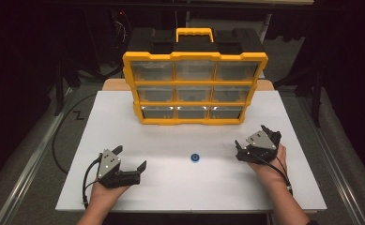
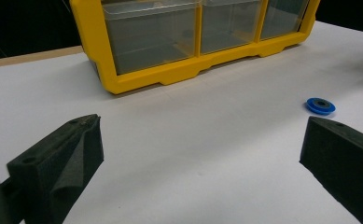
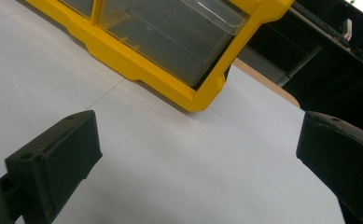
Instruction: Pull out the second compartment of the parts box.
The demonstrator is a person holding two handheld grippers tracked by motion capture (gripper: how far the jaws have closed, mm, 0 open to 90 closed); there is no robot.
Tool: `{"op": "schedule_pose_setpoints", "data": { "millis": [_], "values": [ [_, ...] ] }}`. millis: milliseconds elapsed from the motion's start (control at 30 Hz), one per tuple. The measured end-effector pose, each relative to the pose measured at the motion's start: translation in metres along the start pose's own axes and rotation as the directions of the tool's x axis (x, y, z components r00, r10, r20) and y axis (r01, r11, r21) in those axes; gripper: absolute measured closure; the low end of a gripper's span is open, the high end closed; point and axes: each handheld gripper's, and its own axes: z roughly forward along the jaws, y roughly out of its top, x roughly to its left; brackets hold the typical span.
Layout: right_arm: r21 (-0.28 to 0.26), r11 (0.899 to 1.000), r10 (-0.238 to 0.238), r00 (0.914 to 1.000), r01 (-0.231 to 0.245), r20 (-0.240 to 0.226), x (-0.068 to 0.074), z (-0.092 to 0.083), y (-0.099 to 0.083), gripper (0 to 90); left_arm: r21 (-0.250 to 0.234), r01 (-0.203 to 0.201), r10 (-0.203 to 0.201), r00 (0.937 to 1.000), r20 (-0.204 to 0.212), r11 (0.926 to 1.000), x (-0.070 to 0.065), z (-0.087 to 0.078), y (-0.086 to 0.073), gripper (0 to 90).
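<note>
A small blue ring [image 1: 195, 157] lies flat on the white worktop [image 1: 171, 187], about midway between its left and right edges and somewhat nearer the front edge than the back; in the left gripper view it [image 2: 321, 105] sits just beyond the right-hand jaw, touching nothing. The left gripper [image 1: 131, 161], held near the front left corner, has its jaws spread wide with bare worktop between them. The right gripper [image 1: 251, 137], toward the right edge and well apart from the ring, also has its jaws spread wide and holds nothing. Toward the back edge stands a yellow organiser [image 1: 195, 87] with a yellow handle on a black top and three rows of three clear drawers. The drawers seen close in both gripper views look empty; what the upper ones hold cannot be told. No brand, label or writing can be read on anything.
</note>
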Motion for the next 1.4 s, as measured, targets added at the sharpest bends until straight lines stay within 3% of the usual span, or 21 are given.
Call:
{"op": "schedule_pose_setpoints", "data": {
  "millis": [200, 433, 767, 867, 900, 933, 967, 1033, 1167, 1300, 1333, 1400],
  "values": [
    [0.014, 0.995, -0.1, 0.9949, 0.1, 0.012, 0.006, -0.001, 0.001, 0.9, -0.008, -0.006, 0.006, 1.0, 0.0, 1.0, -0.001, 0.001, -0.001, 0.1],
    [0.048, 0.98, -0.194, 0.9805, 0.192, 0.031, 0.013, 0.0, 0.002, 1.0, -0.009, -0.013, 0.013, 0.9999, -0.007, 0.9999, -0.001, 0.0, -0.001, 0.0],
    [0.077, 0.949, -0.31, 0.9483, 0.305, 0.066, 0.021, 0.0, 0.005, 1.5, -0.009, -0.03, 0.03, 0.9996, -0.001, 0.9995, -0.004, 0.001, -0.001, 0.0],
    [0.077, 0.935, -0.352, 0.9327, 0.346, 0.079, 0.023, -0.001, 0.006, 1.7, -0.011, -0.036, 0.036, 0.9994, 0.002, 0.9993, -0.004, 0.001, -0.001, 0.0],
    [0.079, 0.936, -0.349, 0.9338, 0.343, 0.08, 0.025, -0.002, 0.006, 1.7, -0.011, -0.036, 0.036, 0.9994, 0.001, 0.9993, -0.004, 0.001, -0.001, 0.0],
    [0.079, 0.932, -0.36, 0.9288, 0.353, 0.09, 0.025, -0.002, 0.006, 1.8, -0.012, -0.037, 0.037, 0.9993, 0.0, 0.9993, -0.004, 0.001, -0.001, 0.0],
    [0.087, 0.917, -0.396, 0.9136, 0.389, 0.09, 0.024, -0.003, 0.007, 1.8, -0.013, -0.036, 0.036, 0.9993, 0.0, 0.9993, -0.004, 0.001, -0.001, 0.0],
    [0.09, 0.902, -0.43, 0.8975, 0.423, 0.096, 0.024, -0.003, 0.006, 1.8, -0.016, -0.038, 0.038, 0.9993, 0.001, 0.9991, -0.004, 0.0, -0.001, 0.0],
    [0.099, 0.885, -0.464, 0.8791, 0.455, 0.109, 0.027, -0.002, 0.006, 1.8, -0.021, -0.035, 0.035, 0.9994, -0.003, 0.9991, -0.004, 0.0, -0.001, 0.0],
    [0.1, 0.861, -0.508, 0.8525, 0.499, 0.121, 0.031, -0.004, 0.007, 1.8, -0.026, -0.031, 0.031, 0.9995, -0.007, 0.9992, -0.004, -0.002, -0.001, 0.0],
    [0.099, 0.852, -0.524, 0.8422, 0.515, 0.127, 0.032, -0.004, 0.008, 1.8, -0.027, -0.03, 0.03, 0.9995, -0.008, 0.9992, -0.004, -0.002, -0.001, 0.0],
    [0.105, 0.842, -0.539, 0.8315, 0.529, 0.135, 0.035, -0.004, 0.009, 1.9, -0.027, -0.03, 0.03, 0.9995, -0.007, 0.9992, -0.004, -0.002, -0.001, 0.0]
  ]
}}
